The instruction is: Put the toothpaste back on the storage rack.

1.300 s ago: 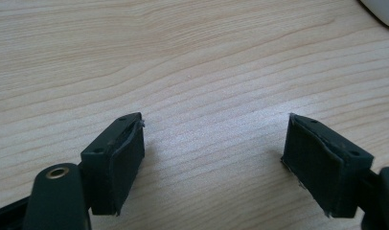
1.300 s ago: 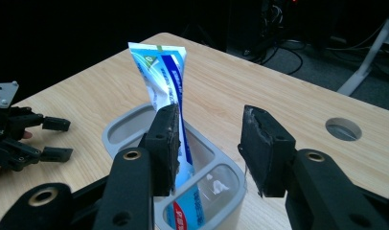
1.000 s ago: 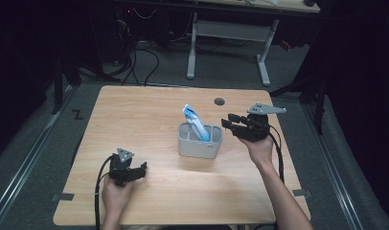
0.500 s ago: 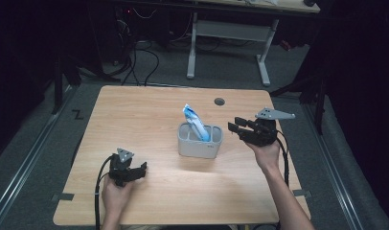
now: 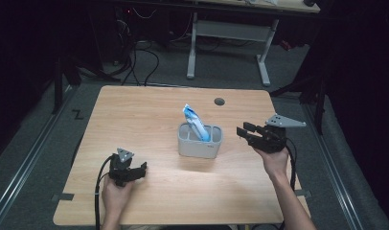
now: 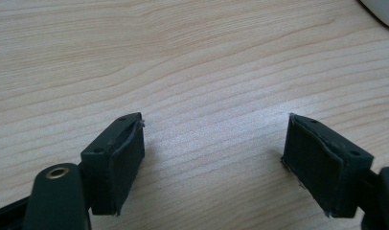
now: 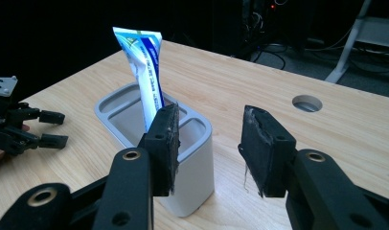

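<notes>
**Pale wood, one holder, both your claws empty**

Light-grained wood makes up the table, a rounded slab with a small round cable hole near its far edge. Around it the room is dark: grey floor, a tangle of black cables at the far left, and the white legs of another desk behind.

At the left, your left gripper sits low over the near part of the table, well apart from everything else. Seen from its own camera, its jaws stand wide apart above bare wood grain, with nothing between the pads.

In the middle stands the grey holder, a rounded box with several compartments. The toothpaste tube stands in it, white and blue, crimped end up, leaning towards the far left. In the right gripper view the tube rises from one of the compartments on the side away from your right hand; which one exactly is hard to tell.

At the right, your right gripper hangs just beside the holder, jaws pointing at it and not touching it. Its pads are partly apart and grip nothing; the gap between them frames only table.
</notes>
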`<state>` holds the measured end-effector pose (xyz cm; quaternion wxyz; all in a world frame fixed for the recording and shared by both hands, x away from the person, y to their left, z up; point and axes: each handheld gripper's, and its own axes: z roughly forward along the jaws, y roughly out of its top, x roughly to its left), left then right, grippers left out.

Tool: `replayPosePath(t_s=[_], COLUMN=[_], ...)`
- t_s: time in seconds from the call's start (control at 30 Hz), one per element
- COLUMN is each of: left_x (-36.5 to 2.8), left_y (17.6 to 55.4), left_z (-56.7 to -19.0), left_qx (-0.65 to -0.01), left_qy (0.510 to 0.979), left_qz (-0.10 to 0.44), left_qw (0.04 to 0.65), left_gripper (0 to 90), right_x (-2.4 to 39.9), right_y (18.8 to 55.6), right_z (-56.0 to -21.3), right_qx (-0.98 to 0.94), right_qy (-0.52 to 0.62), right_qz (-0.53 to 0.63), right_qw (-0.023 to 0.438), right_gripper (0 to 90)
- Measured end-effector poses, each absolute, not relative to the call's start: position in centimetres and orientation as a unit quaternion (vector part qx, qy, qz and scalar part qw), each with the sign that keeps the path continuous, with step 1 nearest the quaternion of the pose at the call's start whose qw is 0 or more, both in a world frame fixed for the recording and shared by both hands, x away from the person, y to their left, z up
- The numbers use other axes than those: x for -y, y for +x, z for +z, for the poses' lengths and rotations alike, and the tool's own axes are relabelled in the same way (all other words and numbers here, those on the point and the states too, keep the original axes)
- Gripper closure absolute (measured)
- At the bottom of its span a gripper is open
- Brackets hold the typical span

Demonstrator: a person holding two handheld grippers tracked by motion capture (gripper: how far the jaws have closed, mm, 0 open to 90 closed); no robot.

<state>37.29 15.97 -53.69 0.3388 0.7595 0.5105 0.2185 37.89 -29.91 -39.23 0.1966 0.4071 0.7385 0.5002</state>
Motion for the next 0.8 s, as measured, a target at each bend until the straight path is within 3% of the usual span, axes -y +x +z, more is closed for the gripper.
replayPosePath(t_s=[0.8], left_x=[-16.0], left_y=[37.3], left_z=[-53.7], left_qx=[-0.511], left_qy=[0.760], left_qz=[0.218], left_qw=[0.339], left_gripper=[22.3], right_x=[32.6], right_y=[36.2], right_z=[-42.2], right_qx=[-0.717], right_qy=[0.446], right_qz=[0.502], right_qw=[0.186], right_gripper=[57.6])
